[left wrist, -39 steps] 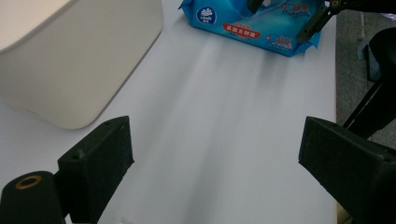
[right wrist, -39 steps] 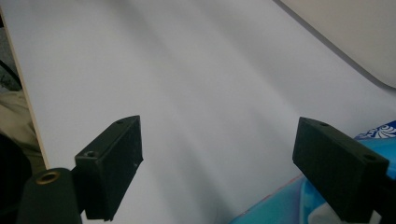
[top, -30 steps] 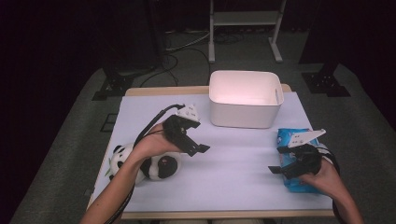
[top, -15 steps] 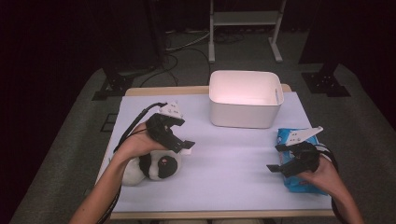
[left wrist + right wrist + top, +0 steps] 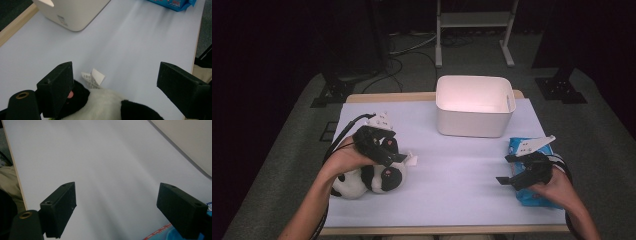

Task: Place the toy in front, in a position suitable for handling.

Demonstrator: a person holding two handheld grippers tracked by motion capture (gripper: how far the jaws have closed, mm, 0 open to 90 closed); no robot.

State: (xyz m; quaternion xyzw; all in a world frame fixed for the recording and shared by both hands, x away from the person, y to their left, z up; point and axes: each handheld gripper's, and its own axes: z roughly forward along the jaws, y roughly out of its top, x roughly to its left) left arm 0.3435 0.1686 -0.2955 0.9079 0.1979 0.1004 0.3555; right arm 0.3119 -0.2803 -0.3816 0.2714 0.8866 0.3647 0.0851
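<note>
A black-and-white panda plush (image 5: 373, 178) lies on the white table sheet at the near left, with a paper tag (image 5: 93, 78) sticking out beside it. My left gripper (image 5: 395, 155) hovers just over it. Its jaws have just been closing slightly but stand wide, with the panda's head (image 5: 107, 103) between them and the pads not pressing on it. At the near right my right gripper (image 5: 507, 169) is open above a blue packet (image 5: 532, 199) and has nothing between its jaws (image 5: 116, 197). It points toward the middle of the table.
A white plastic bin (image 5: 472, 123) stands at the back centre-right; its wall (image 5: 72, 13) rises ahead of the left gripper. The white sheet (image 5: 452, 170) between the two hands is bare. The wooden table edge (image 5: 437, 230) runs along the near side.
My left hand has drawn back toward the near left, down over the panda plush. The right hand and the blue packet have stayed where they were.
</note>
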